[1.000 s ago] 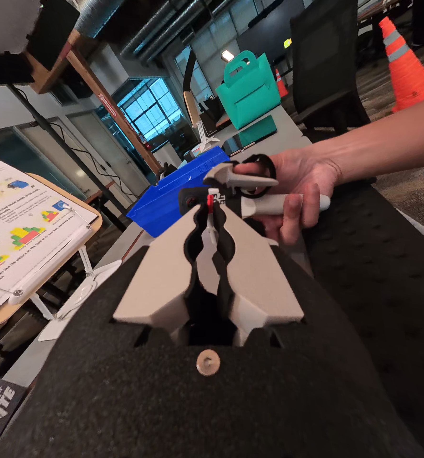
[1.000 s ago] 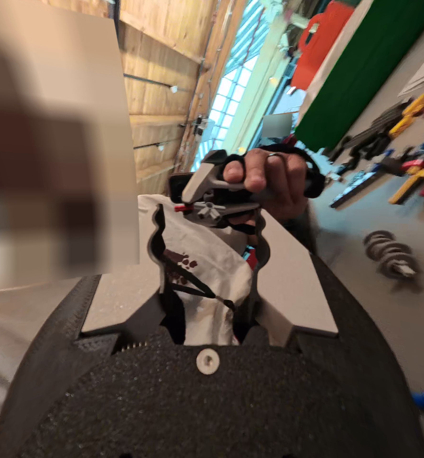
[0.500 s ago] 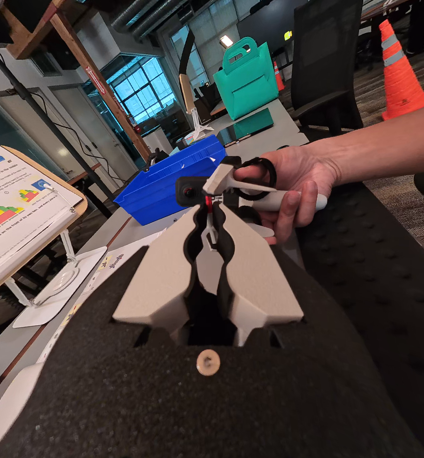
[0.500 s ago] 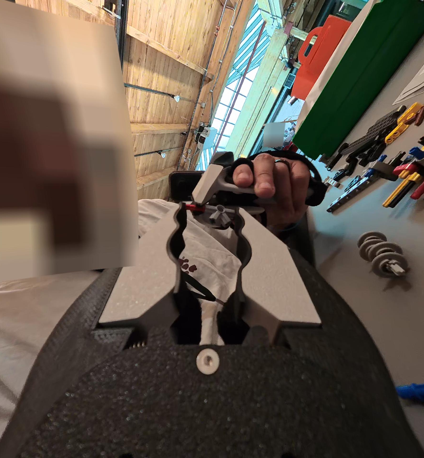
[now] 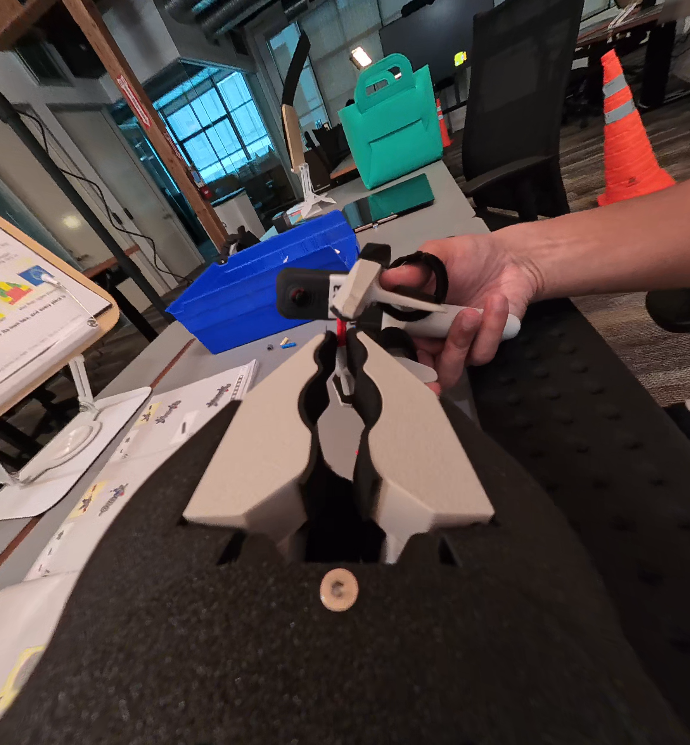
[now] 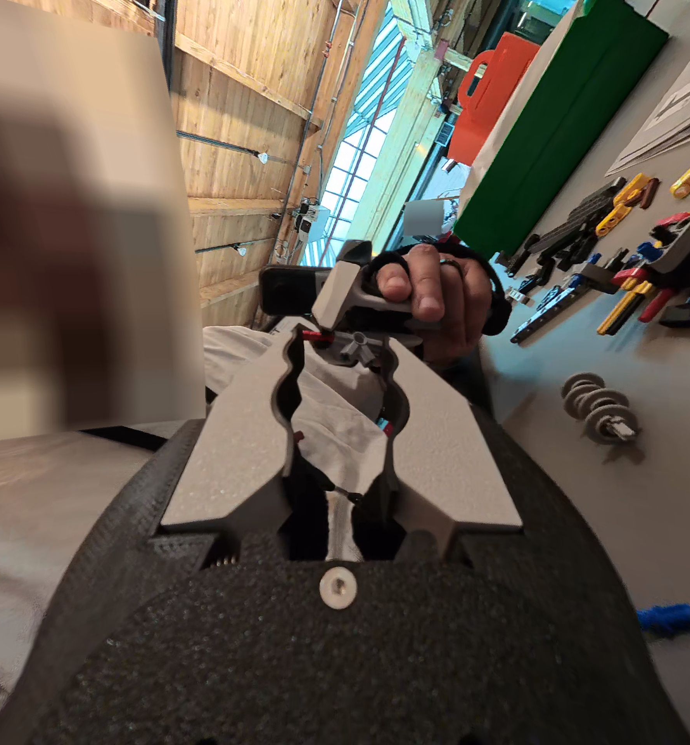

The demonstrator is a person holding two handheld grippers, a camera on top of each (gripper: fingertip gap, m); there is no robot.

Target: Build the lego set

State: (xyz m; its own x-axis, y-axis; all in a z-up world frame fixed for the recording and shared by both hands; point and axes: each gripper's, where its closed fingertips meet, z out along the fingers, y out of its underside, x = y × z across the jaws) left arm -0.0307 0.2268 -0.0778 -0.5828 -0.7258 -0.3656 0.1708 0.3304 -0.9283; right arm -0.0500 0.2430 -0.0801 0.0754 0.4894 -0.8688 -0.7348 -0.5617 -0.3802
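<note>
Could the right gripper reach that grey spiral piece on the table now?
Probably yes: the grey spiral piece lies apart from other parts on the table, and the right gripper has open fingers, though aimed elsewhere.

Blue bin [image 5: 254,290], teal bag [image 5: 391,133], orange cone [image 5: 625,137], red axle [image 6: 315,335].

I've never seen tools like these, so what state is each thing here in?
Left gripper: jaws shut on small grey plastic hub with red axle.
Right gripper: jaws parted around that hub; contact unclear.
Blue plastic bin: upright, open-topped.
Grey plastic screw-shaped part: lying on table, untouched.
Orange traffic cone: standing upright.
</note>
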